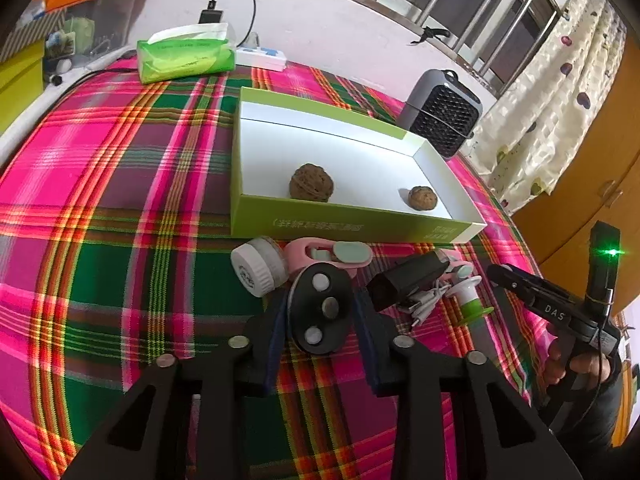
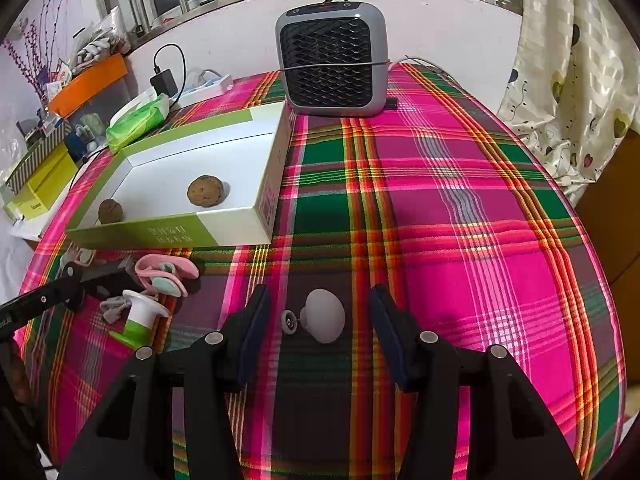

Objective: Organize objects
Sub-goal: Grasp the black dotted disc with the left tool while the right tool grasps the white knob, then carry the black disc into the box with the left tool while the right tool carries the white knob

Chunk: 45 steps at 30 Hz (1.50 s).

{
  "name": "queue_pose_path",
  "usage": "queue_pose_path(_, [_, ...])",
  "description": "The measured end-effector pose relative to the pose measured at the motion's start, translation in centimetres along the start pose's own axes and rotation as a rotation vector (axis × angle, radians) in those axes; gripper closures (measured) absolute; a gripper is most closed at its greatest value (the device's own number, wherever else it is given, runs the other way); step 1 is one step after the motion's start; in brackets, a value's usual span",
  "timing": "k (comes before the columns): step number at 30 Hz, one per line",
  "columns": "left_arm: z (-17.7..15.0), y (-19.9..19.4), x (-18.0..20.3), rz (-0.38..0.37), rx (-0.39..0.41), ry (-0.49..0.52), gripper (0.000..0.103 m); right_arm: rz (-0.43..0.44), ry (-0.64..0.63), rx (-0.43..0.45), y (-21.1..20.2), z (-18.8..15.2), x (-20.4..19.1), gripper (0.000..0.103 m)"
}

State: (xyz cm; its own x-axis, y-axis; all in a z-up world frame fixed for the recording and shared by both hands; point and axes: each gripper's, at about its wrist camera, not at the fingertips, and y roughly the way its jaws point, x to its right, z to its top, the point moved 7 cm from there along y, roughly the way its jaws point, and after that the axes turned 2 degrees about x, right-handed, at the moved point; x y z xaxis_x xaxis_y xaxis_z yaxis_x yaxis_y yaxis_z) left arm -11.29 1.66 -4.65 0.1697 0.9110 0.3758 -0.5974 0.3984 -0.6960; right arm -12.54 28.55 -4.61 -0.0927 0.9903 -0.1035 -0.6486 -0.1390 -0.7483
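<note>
Left gripper clamps a black disc with three round studs; right gripper gapes around a white knob.

Covering the table: a plaid cloth in pink and green. Running behind: a white wall, a barred window. Hanging at right: a patterned curtain.

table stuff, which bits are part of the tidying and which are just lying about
Job: box, two walnuts, black disc between left tongs, white knob between right tongs, pink clips, white cap, cable.

Lying about: heater, tissues, power strip.
</note>
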Motion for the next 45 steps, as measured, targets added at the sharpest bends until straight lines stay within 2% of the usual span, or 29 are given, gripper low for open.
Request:
queue_pose_path(2, [0.1, 0.1, -0.3, -0.002, 0.001, -0.011, 0.079, -0.010, 0.005, 0.001, -0.1, 0.0, 0.1, 0.056])
queue_pose_path(10, [-0.1, 0.0, -0.1, -0.002, 0.004, 0.000, 0.080, -0.006, 0.011, 0.004, -0.2, -0.1, 0.1, 0.070])
queue_pose_path(28, [-0.2, -0.9, 0.4, 0.000, 0.015, 0.043, 0.081, 0.004, 0.026, 0.019, -0.7, -0.1, 0.2, 0.070])
queue_pose_path(45, [1.4, -3.1, 1.2, -0.007, 0.062, 0.079, 0.081, 0.035, -0.004, 0.078, -2.7, 1.7, -1.4, 0.070])
